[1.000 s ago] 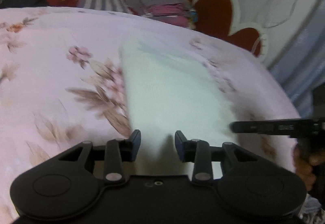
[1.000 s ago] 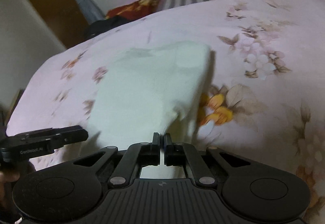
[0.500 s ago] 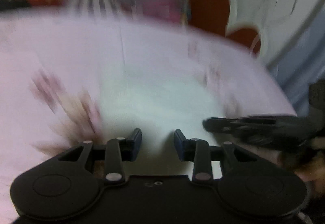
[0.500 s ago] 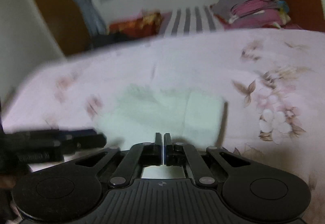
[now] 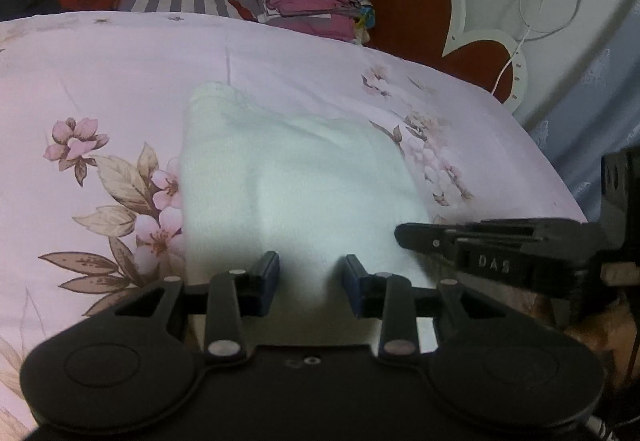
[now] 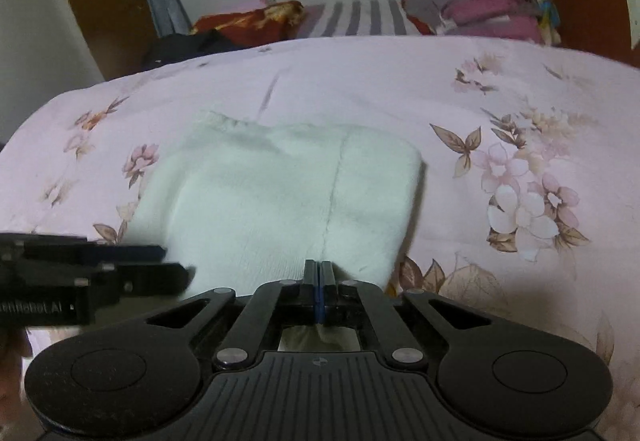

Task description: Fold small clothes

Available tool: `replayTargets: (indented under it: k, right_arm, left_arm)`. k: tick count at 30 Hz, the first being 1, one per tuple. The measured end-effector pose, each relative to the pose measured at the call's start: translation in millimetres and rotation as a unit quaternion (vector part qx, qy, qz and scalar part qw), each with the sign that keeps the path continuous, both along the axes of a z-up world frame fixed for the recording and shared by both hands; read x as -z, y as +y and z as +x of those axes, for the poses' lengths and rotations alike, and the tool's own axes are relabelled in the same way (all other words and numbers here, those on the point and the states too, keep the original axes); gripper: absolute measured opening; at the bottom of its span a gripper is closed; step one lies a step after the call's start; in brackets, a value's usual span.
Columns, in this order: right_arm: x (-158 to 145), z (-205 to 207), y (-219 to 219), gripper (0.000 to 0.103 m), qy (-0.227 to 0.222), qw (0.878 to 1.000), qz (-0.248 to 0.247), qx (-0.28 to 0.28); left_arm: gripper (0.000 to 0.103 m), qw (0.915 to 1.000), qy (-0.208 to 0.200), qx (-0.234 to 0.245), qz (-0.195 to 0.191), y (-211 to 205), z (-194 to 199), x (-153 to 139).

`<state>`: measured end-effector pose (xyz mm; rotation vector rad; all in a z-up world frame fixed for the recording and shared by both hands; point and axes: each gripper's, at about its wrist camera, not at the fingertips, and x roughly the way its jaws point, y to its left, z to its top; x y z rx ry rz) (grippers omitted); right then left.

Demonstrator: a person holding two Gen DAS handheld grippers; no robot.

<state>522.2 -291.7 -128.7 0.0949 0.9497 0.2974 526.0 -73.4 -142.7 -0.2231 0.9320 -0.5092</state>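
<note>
The right hand-held gripper (image 6: 319, 273) is pinching the near edge of the white garment (image 6: 280, 197) with its jaws pressed together. The left hand-held gripper (image 5: 310, 269) is hanging partly open over that same edge, gripping nothing. The garment is lying flat toward the bed's (image 5: 120, 57) near edge. Folded clothes (image 5: 308, 1) are sitting at the far edge.
</note>
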Motion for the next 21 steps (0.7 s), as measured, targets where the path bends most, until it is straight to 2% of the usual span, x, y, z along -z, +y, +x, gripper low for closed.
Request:
replayTargets:
  k: [2,4,5,6,7,8,10,11,12,13,14,16,17,18,20,21]
  right_arm:
    - [-9.2,-2.7,2.9,0.0,0.002,1.0,-0.001,-0.005]
    - [-22.0,-16.2,1.5,0.0,-0.01,1.0,0.021,-0.011]
    - [-24.2,-22.2,-0.1,0.0,-0.015,0.999,0.033,-0.018]
    - [-19.3,-27.1,2.1,0.0,-0.005,0.999,0.031,-0.027]
    - [-7.0,-27.0,7.8,0.0,0.02,0.999,0.008,-0.033]
    - [-0.6,-31.0,9.5,0.0,0.015,0.999,0.006,-0.037]
    - [-3.4,-29.1,5.8,0.0,0.023,0.999,0.018,-0.029]
    - [-8.8,-27.5,3.4,0.0,0.025,0.999,0.023,-0.023]
    - [-21.4,-31.8,0.8,0.0,0.001,0.999,0.03,-0.021]
    - [-31.5,-37.3,-0.5,0.0,-0.027,0.999,0.036,-0.028]
    - [-40.3,-41.2,-1.3,0.0,-0.052,0.997,0.037,-0.032]
    - [-45.6,-39.2,-5.6,0.0,-0.065,0.997,0.038,-0.019]
    - [-43.6,-35.4,-9.0,0.004,-0.058,0.997,0.045,-0.009]
    - [-38.9,-30.9,-14.5,0.034,-0.04,0.998,0.055,0.003]
    - [-32.3,-30.8,-25.2,0.074,-0.034,0.997,0.069,0.028]
    - [-31.2,-34.7,-30.2,0.074,-0.041,0.996,0.076,0.03]
  left_arm:
    - [0.034,1.0,0.0,0.0,-0.002,9.5,-9.4,-7.6]
    - [0.034,0.9997,-0.02,0.002,-0.013,16.8,-27.6,-19.0]
    - [0.034,0.9998,-0.018,0.004,-0.001,15.0,-33.2,-17.5]
    - [0.034,0.9999,-0.005,0.009,0.011,10.6,-35.4,-10.8]
    - [0.034,0.9996,0.012,0.016,0.019,5.5,-36.9,-1.1]
    - [0.034,0.9994,0.013,0.016,0.028,1.4,-40.1,5.4]
    - [0.034,0.9993,0.007,0.01,0.035,-1.0,-44.4,-0.8]
    - [0.038,0.9994,-0.003,0.003,0.036,-0.2,-46.4,-8.9]
    - [0.041,0.9991,-0.023,-0.001,0.036,0.4,-48.5,-17.7]
    - [0.049,0.9983,-0.039,-0.005,0.043,0.3,-48.8,-23.0]
    - [0.066,0.9971,-0.048,-0.011,0.058,0.0,-45.8,-26.4]
    - [0.075,0.9948,-0.057,-0.033,0.077,2.1,-36.2,-27.1]
    - [0.075,0.994,-0.055,-0.045,0.083,4.9,-31.2,-26.3]
    - [0.076,0.9937,-0.047,-0.054,0.086,7.9,-26.4,-24.7]
    - [0.078,0.9928,-0.031,-0.067,0.095,13.3,-20.2,-21.1]
    - [0.079,0.992,-0.028,-0.07,0.101,14.9,-18.6,-19.5]
